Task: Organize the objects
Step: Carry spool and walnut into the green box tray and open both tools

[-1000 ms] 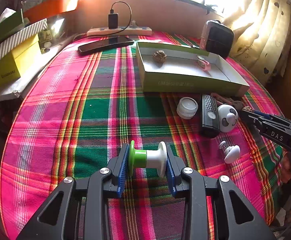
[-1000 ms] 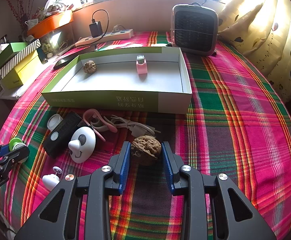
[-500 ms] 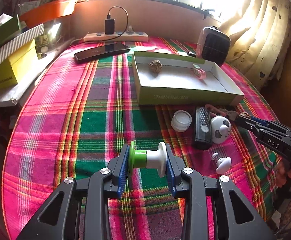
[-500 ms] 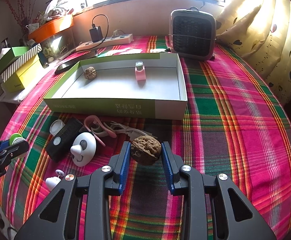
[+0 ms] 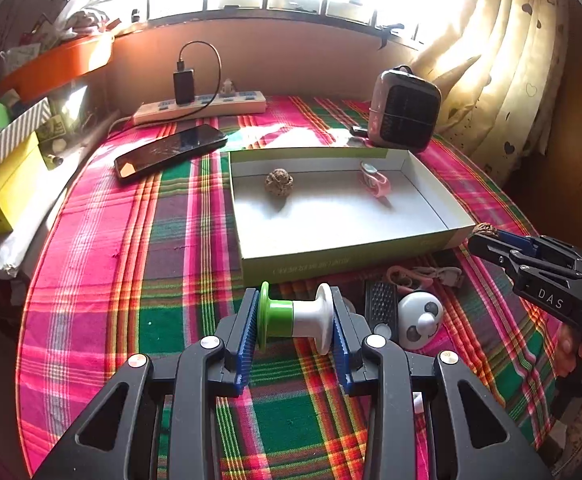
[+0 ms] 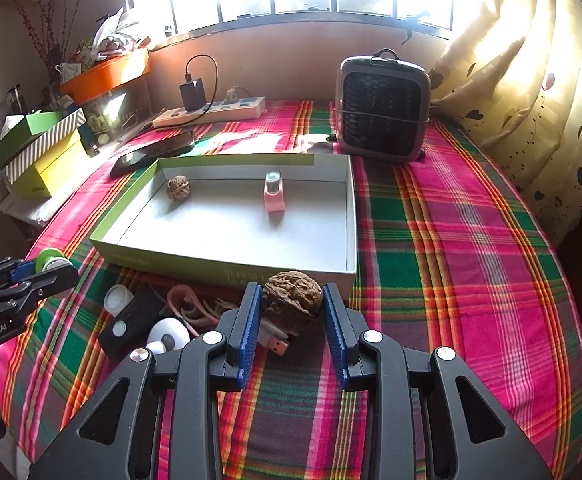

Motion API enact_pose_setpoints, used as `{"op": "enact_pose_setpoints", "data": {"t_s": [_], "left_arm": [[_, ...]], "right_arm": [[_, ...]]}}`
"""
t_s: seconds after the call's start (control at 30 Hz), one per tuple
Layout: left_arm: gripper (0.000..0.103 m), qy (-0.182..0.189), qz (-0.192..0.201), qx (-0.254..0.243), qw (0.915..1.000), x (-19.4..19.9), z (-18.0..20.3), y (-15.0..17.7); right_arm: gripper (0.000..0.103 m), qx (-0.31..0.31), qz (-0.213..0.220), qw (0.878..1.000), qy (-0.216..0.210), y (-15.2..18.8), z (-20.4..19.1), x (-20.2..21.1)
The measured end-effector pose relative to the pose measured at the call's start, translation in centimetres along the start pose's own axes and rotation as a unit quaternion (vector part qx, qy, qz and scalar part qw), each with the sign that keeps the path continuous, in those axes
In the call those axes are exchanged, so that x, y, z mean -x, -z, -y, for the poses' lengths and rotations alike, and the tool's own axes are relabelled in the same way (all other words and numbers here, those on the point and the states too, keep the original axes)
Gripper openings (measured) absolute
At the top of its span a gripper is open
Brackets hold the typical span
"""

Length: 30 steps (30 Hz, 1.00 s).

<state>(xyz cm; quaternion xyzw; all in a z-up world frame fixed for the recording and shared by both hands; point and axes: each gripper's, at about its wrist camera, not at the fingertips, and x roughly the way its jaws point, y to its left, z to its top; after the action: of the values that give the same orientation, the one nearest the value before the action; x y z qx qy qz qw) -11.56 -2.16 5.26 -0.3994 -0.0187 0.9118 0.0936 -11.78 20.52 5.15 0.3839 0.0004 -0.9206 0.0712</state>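
Right wrist view: my right gripper pinches a walnut, my left gripper a spool; either may clip the tray near wall.

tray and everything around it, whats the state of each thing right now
tray: open, upright, holds two items
walnut in tray: loose on the floor
pink clip: in tray, apart from that walnut
left gripper: shut on green and white spool
right gripper: shut on held walnut
phone: flat, screen dark
charger: plugged into power strip
fan: upright
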Motion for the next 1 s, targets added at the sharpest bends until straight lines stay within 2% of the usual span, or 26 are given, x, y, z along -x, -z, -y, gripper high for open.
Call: {"op": "enact_pose_setpoints", "data": {"t_s": [0.3, 0.47, 0.7, 1.0], "left_arm": [[0.031, 0.022, 0.014, 0.001, 0.9997, -2.2, 1.0, -4.0], [0.031, 0.036, -0.002, -0.003, 0.9993, -4.2, 1.5, -5.8], [0.031, 0.047, -0.005, -0.016, 0.9987, -6.5, 2.8, -7.9], [0.031, 0.045, -0.028, -0.021, 0.9984, -10.3, 3.5, -9.9]], "right_arm": [[0.032, 0.014, 0.003, 1.000, -0.013, -3.5, 0.7, -1.8], [0.032, 0.026, -0.001, 1.000, -0.008, -5.0, 0.9, -3.3], [0.032, 0.024, -0.012, 1.000, 0.007, -6.7, 1.6, -5.8], [0.032, 0.035, -0.020, 0.999, 0.007, -8.1, 1.8, -8.3]]}}
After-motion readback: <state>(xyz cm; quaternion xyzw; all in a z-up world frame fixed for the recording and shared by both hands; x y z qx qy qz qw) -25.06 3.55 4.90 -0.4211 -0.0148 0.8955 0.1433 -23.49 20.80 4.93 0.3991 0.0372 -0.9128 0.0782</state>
